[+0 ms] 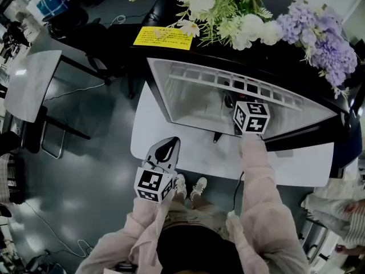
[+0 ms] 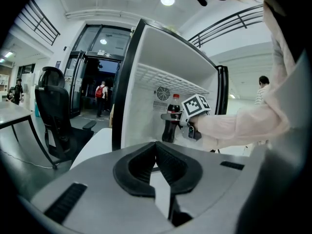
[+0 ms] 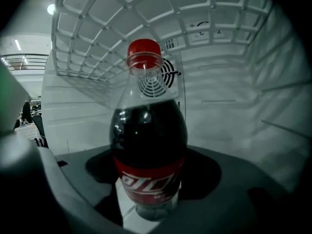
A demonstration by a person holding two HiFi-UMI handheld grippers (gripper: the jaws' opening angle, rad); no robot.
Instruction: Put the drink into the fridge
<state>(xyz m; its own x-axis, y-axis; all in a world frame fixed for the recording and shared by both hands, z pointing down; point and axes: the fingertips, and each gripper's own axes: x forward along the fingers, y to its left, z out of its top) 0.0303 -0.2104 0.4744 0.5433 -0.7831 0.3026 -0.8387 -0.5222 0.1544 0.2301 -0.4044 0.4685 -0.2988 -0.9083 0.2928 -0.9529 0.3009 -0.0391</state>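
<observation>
A cola bottle (image 3: 148, 145) with a red cap and red label stands upright inside the white fridge (image 1: 171, 99). My right gripper (image 3: 151, 182) is shut on its lower body, with a dark pad against each side. In the left gripper view the bottle (image 2: 171, 121) shows at the fridge mouth, with the right gripper (image 2: 171, 117) and its marker cube around it. In the head view the right gripper (image 1: 231, 101) reaches into the fridge. My left gripper (image 1: 169, 143) hangs lower left over the white surface, its jaws shut and empty (image 2: 156, 145).
A wire shelf (image 3: 146, 13) spans the fridge above the bottle, with a fan grille on the back wall (image 3: 153, 84). White flowers (image 1: 228, 10), purple flowers (image 1: 319, 33) and a yellow note (image 1: 162, 37) lie on top of the fridge. An office chair (image 2: 53, 106) stands to the left.
</observation>
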